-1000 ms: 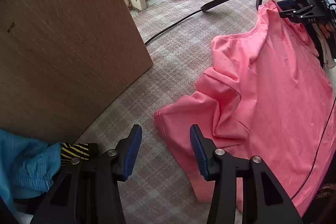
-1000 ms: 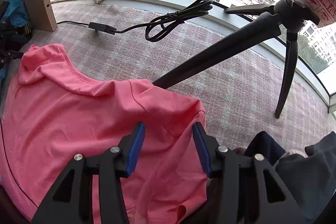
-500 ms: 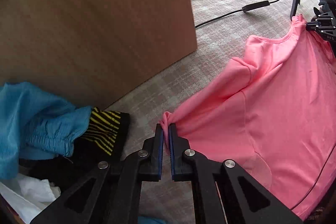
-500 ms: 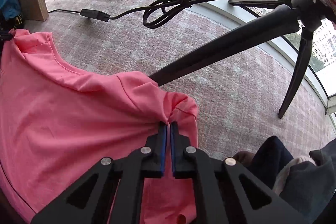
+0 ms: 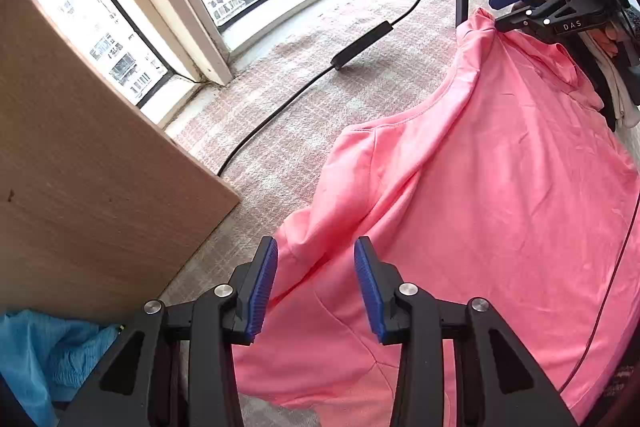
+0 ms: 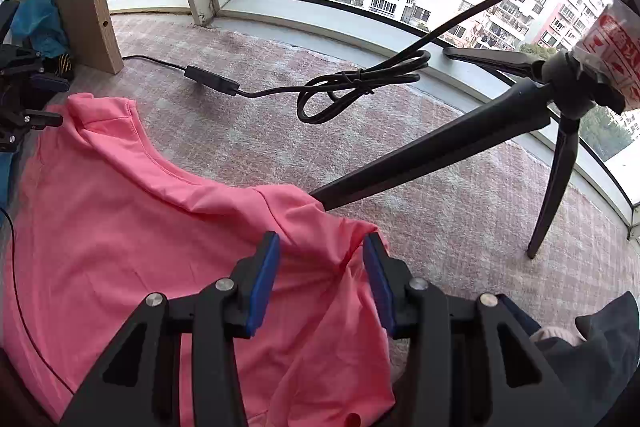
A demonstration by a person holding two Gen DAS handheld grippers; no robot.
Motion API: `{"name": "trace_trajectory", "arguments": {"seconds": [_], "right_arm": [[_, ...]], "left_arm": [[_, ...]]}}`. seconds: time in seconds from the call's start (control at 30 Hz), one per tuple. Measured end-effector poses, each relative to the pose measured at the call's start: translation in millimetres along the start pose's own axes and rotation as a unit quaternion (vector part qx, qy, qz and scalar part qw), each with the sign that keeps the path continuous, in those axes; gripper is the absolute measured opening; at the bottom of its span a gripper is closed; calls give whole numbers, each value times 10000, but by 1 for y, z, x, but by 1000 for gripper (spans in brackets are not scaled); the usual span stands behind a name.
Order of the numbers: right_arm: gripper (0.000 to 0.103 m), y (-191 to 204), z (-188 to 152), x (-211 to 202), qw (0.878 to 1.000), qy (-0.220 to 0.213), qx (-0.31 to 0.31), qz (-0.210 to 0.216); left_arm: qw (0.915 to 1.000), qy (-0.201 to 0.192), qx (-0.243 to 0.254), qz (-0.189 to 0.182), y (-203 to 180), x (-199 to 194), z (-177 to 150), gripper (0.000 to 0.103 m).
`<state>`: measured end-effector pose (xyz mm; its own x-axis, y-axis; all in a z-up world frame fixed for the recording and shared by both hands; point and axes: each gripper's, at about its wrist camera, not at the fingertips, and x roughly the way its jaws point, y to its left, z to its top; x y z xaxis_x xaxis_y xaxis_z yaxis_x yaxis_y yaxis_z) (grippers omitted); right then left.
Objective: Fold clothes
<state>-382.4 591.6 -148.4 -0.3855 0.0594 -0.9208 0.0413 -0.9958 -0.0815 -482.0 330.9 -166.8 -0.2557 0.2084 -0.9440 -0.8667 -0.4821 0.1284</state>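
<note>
A pink T-shirt [image 5: 500, 195] lies spread on the checked carpet. It also shows in the right wrist view [image 6: 120, 219]. My left gripper [image 5: 316, 283] is open, its blue pads on either side of a rumpled sleeve at the shirt's left side. My right gripper [image 6: 320, 275] is open over the other sleeve, which lies bunched between the pads. In the left wrist view the right gripper [image 5: 536, 7] shows at the shirt's far end. In the right wrist view the left gripper [image 6: 24, 107] shows at the far left.
A wooden panel [image 5: 80, 187] stands at the left, with blue cloth [image 5: 44, 355] at its foot. A black tripod [image 6: 460, 143] straddles the carpet near the right sleeve. A black cable with adapter [image 6: 212, 83] runs across the carpet by the window. Dark clothes [image 6: 592, 347] lie at the right.
Both grippers were shut on the sleeves half a second ago. Both have opened and let go, and the sleeves now lie slack on the shirt.
</note>
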Motion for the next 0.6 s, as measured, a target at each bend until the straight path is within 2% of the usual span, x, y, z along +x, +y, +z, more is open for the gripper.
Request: {"name": "trace_trajectory", "arguments": {"seconds": [0.03,0.07,0.1,0.17,0.33,0.4,0.47,0.57,0.6], "right_arm": [[42,1,1,3,10000,31,-37,-37],[42,1,3,6,9999,65,-73,-76],[42,2,4,9,9998,99,-109,-116],[42,2,7,20,9997,172,-123,-128],[42,2,8,36,9987,379,-182,-271],[43,-1,7,34,9983,389,-122,-407],[50,-4,6,36,9969,498,-97,-609],[50,-6,5,36,9957,540,-85,-749],[50,-6,4,35,9956,532,-84,-767]], "left_arm": [[9999,118,12,-57,5,12,11,8],[9997,197,-64,-119,4,18,12,2],[9994,269,-138,-182,4,23,13,2],[9994,190,-211,-219,6,24,14,1],[9979,-323,-425,373,17,1,22,1],[9954,-335,-653,618,36,-2,24,2],[9936,-258,-787,762,50,-1,18,6],[9916,-242,-650,1094,55,11,21,8],[9922,-288,-630,1041,54,6,19,14]]}}
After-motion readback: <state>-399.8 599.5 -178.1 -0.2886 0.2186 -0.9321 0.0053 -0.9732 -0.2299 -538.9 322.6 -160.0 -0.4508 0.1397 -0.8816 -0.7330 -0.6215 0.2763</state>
